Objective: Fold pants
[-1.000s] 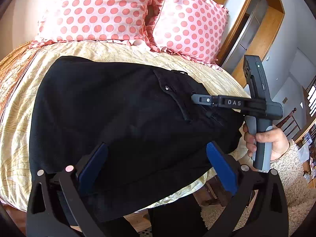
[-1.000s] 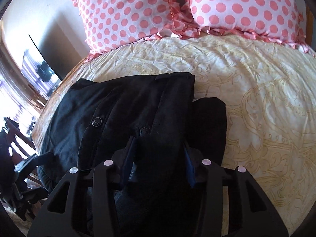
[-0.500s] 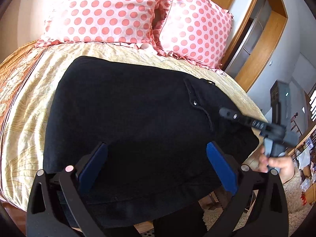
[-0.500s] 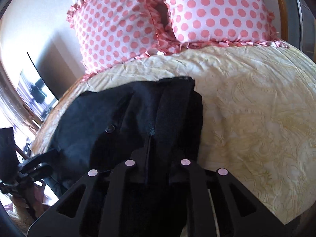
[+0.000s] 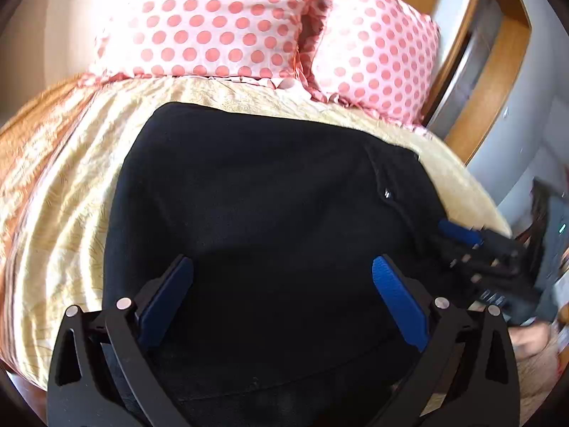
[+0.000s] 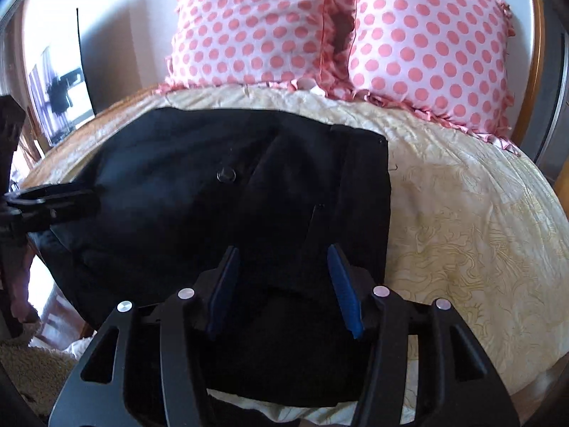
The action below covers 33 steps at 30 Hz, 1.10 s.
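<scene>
The right gripper (image 6: 281, 284), its jaws having just opened off the waistband, stood apart over black pants (image 6: 199, 192) lying folded mid-frame on the cream bedspread (image 6: 462, 220), while the left gripper (image 5: 281, 295) hovered wide open, suggesting that fold was set.

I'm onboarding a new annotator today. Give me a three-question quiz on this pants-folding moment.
1. True or false: the right tool grips the black pants.
2. What pattern covers the two pillows?
3. The pants lie on: A) a rug, B) a yellow bedspread, C) a chair.

Key: 1. False; its pads stand apart, having just opened, over the cloth. 2. Pink polka dots. 3. B.
</scene>
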Each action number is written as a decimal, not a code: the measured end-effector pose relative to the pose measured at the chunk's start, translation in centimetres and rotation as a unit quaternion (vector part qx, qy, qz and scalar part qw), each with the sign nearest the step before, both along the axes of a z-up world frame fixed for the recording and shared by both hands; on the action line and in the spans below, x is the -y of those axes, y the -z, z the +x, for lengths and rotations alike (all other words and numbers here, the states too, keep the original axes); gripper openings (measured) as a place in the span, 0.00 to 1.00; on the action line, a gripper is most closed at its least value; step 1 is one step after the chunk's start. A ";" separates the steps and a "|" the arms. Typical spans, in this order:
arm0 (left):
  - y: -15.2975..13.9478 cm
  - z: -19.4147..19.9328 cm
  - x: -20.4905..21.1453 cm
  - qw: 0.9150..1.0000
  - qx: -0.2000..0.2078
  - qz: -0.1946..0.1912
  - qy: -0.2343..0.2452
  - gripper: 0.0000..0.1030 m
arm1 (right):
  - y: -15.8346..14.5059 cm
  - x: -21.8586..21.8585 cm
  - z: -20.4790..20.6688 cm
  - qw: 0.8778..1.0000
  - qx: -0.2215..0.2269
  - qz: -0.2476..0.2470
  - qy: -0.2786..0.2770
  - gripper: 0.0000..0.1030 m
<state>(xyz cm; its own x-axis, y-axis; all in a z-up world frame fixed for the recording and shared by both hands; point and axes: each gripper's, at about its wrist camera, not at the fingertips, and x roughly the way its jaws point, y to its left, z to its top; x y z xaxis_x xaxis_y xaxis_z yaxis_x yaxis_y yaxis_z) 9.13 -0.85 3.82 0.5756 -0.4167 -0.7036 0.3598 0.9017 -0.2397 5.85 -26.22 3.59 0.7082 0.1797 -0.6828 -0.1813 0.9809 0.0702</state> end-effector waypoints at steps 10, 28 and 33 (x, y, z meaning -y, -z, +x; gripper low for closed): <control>-1.1 -0.1 -2.2 0.999 -0.006 -0.034 -0.020 0.98 | -0.4 7.9 2.8 0.981 -0.079 0.164 0.066 0.61; -0.2 0.1 -1.8 1.000 -0.014 -0.015 -0.014 0.98 | 1.1 5.4 3.5 0.993 -0.052 0.107 -0.009 0.64; -0.1 0.1 -1.9 1.000 -0.016 -0.018 -0.014 0.98 | 0.9 5.9 3.6 0.989 -0.046 0.143 -0.010 0.35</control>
